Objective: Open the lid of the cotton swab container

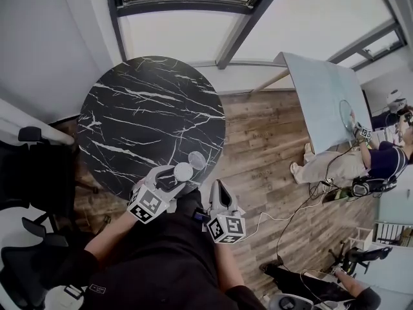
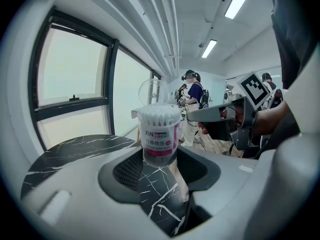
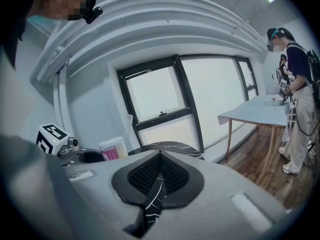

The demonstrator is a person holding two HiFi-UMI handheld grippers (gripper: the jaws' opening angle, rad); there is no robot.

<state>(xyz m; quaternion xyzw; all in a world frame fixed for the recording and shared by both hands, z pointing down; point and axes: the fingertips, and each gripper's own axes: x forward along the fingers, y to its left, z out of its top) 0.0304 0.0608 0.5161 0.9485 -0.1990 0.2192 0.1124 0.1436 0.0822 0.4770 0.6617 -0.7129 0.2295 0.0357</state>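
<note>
At one table (image 1: pixel 129 121), left tool (image 1: pixel 179 179) clasps one swab container (image 2: pixel 160 134); right tool (image 3: pixel 159 175) closed.

We hold our left gripper (image 1: pixel 171 181) at the lower centre of the head view, angled to the upper right, its jaws wide and pressed on the cotton swab container (image 2: pixel 159 134). Our right gripper (image 1: pixel 217 192) sits just to its right, pointing up the frame, jaws closed together on nothing.
</note>
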